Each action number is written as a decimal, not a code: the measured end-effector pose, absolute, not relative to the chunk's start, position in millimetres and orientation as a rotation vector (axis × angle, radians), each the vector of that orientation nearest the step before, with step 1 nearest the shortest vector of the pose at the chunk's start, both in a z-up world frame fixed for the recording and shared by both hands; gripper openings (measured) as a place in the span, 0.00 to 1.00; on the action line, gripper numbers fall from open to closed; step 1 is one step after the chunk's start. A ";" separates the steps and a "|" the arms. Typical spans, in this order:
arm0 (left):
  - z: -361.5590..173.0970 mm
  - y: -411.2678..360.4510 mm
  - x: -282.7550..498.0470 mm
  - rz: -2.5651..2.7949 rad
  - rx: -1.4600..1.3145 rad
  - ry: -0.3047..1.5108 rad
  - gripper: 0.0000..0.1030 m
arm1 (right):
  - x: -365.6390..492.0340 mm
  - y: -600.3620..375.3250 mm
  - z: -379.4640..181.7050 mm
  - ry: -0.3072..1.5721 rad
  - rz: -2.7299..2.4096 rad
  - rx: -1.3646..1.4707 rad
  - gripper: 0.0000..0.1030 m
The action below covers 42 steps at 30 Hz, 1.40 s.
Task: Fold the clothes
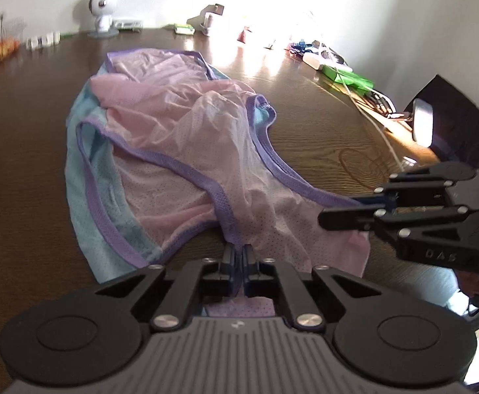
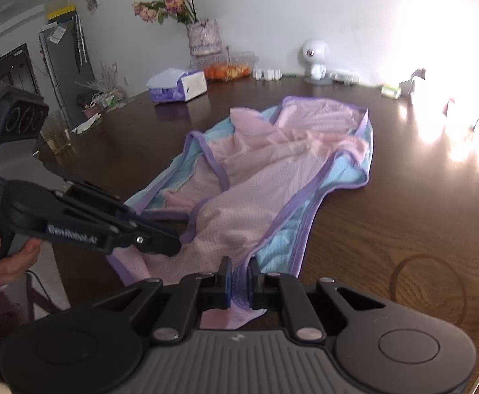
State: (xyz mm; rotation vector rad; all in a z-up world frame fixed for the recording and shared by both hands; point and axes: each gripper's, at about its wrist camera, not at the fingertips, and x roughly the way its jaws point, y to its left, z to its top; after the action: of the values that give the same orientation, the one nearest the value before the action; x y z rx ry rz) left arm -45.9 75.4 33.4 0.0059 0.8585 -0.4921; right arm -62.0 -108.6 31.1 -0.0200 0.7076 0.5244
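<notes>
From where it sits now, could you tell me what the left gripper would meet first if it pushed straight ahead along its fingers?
The left gripper is shut on the garment, so it would likely plough straight into that bunched pink mesh, which lies directly ahead on the table. Beyond it, depth is unclear.

A lived-in home. At ten o'clock stands a fridge (image 2: 67, 65). The wooden bench (image 2: 387, 229) carries a vase of roses (image 2: 203, 37) and a tissue box (image 2: 178, 87) at twelve.
</notes>
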 end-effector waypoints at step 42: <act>35.2 91.4 -111.9 -0.007 0.102 0.613 0.08 | -86.9 -65.2 30.9 0.614 0.085 -0.282 0.00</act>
State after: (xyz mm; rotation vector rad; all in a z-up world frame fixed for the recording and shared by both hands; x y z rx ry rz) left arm -111.9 91.4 35.2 0.1017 0.6130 -0.0065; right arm -86.9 -65.2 30.9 -0.2821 0.6139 0.0853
